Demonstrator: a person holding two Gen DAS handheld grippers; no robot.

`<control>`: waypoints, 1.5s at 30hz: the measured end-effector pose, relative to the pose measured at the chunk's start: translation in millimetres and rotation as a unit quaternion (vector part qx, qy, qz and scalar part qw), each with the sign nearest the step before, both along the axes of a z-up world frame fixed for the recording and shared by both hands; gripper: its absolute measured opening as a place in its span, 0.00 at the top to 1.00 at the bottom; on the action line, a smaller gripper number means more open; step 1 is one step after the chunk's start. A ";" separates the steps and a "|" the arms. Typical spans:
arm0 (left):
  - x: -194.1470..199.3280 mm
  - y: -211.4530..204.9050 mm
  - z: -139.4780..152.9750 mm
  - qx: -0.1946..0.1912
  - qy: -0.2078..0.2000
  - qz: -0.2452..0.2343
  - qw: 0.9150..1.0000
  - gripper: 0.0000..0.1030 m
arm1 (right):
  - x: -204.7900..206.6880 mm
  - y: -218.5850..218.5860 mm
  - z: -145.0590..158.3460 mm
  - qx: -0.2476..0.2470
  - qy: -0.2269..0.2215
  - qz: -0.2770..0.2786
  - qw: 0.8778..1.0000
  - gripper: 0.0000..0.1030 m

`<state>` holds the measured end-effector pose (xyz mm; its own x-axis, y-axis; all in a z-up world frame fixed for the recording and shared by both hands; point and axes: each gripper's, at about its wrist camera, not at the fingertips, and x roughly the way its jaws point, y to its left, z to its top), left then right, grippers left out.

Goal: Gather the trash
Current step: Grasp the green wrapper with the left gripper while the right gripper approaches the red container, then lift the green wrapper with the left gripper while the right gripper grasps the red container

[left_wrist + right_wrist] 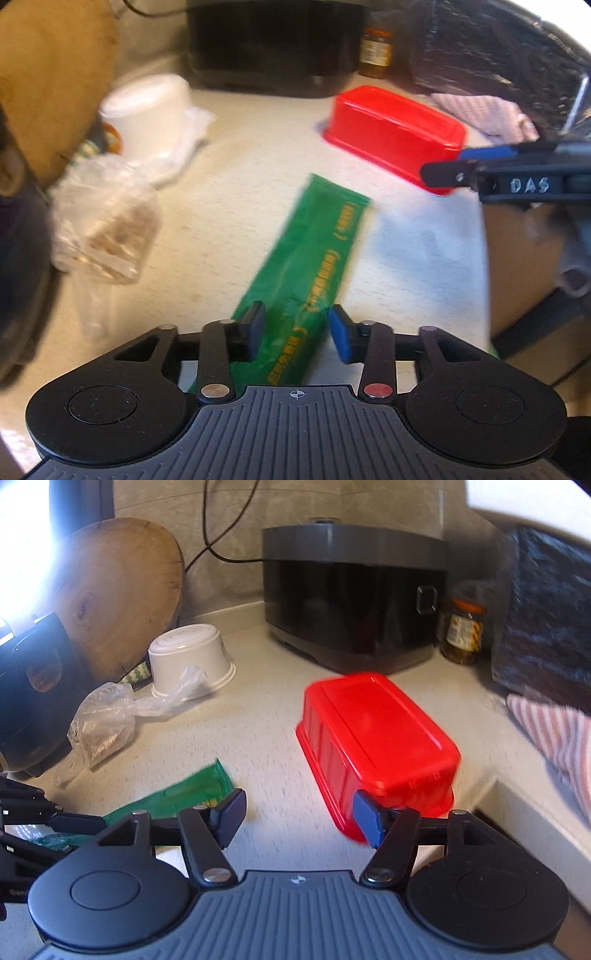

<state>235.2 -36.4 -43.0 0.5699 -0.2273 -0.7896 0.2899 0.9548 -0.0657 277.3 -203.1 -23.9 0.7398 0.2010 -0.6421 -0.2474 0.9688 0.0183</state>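
A flat green bag with yellow print lies on the pale counter; its far end shows in the right wrist view. My left gripper is open, its fingers on either side of the bag's near end, just above it. My right gripper is open and empty, just in front of an upturned red plastic box, also in the left wrist view. A crumpled clear plastic bag lies at the left. The right gripper's fingers reach in from the right.
An upturned white bowl and a round wooden board stand at the back left. A black appliance, a jar and a dark bag line the back. A striped cloth lies at the right.
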 end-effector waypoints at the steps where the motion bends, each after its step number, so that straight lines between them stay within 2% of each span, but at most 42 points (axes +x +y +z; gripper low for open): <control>1: -0.7 1.3 1.6 -0.018 0.008 -0.011 1.000 0.56 | -2.8 -3.1 -0.8 0.004 0.002 -0.004 1.000 0.36; 2: -1.3 2.6 4.4 -0.030 0.011 -0.023 0.999 0.56 | -6.0 -6.3 -1.5 0.009 0.004 -0.006 1.000 0.36; 3: -2.4 1.8 7.8 -0.026 0.004 -0.034 0.999 0.57 | -9.0 -8.0 -2.2 0.013 0.006 -0.007 1.000 0.35; 6: 2.9 -6.5 15.7 0.043 -0.022 -0.058 0.997 0.59 | -19.9 -11.8 -4.1 0.020 0.009 -0.008 1.000 0.32; 7: 7.5 -8.7 16.2 0.050 -0.019 -0.063 0.997 0.59 | -23.3 -12.8 -5.1 0.023 0.011 -0.008 1.000 0.32; 10: 23.4 -16.7 11.1 0.042 0.004 -0.067 0.997 0.59 | -32.1 -17.5 -9.9 0.032 0.020 -0.011 0.999 0.31; 12: 32.1 -22.0 4.8 0.049 0.010 -0.050 0.998 0.58 | -38.4 -21.9 -13.7 0.037 0.025 -0.018 0.999 0.31; 15: 40.2 -24.3 0.0 0.046 0.005 -0.022 0.999 0.53 | -47.6 -28.7 -19.6 0.041 0.034 -0.024 0.998 0.31; 18: 41.6 -28.4 -3.2 0.055 -0.009 -0.015 0.998 0.52 | -55.4 -34.0 -24.3 0.038 0.037 -0.026 0.998 0.29; 20: 43.7 -30.1 -5.3 0.056 -0.015 -0.017 0.998 0.50 | -59.1 -36.1 -26.3 0.032 0.036 -0.025 0.999 0.28; 24: 51.0 -23.2 -6.5 0.026 -0.012 -0.006 1.000 0.48 | -62.6 -35.0 -26.3 0.013 0.028 -0.012 0.999 0.25; 26: 51.7 -23.3 -5.6 0.023 -0.009 -0.006 1.000 0.48 | -64.2 -30.8 -25.5 -0.001 0.021 0.004 1.000 0.24; 29: 46.1 -29.5 -4.6 0.022 -0.002 -0.030 0.999 0.48 | -62.6 -25.5 -22.2 -0.012 0.013 0.024 1.000 0.24; 32: 34.9 -41.5 -5.1 0.035 -0.001 -0.077 0.996 0.45 | -53.5 -25.9 -13.9 -0.008 0.003 0.035 0.999 0.24; 34: 30.6 -46.0 -4.9 0.040 0.001 -0.086 0.995 0.45 | -43.7 -26.1 -4.4 -0.020 -0.018 0.041 0.999 0.24; 37: 29.7 -46.2 -3.2 0.038 0.013 -0.072 0.997 0.46 | -21.5 -23.0 12.4 -0.069 -0.071 0.047 0.994 0.24; 38: 29.0 -45.2 -2.6 0.036 0.016 -0.069 0.997 0.49 | -12.1 -21.1 17.1 -0.089 -0.089 0.045 0.991 0.23; 40: 24.1 -41.6 -0.8 0.024 0.022 -0.052 0.998 0.58 | 9.1 -18.8 22.6 -0.119 -0.115 0.055 0.985 0.16; 42: 15.7 -33.2 1.3 0.011 0.026 -0.026 0.999 0.61 | 33.5 -17.8 22.8 -0.143 -0.118 0.065 0.980 0.16; 45: 0.3 -14.9 6.0 -0.012 0.027 0.029 0.999 0.62 | 67.2 -19.1 17.3 -0.154 -0.091 0.083 0.980 0.16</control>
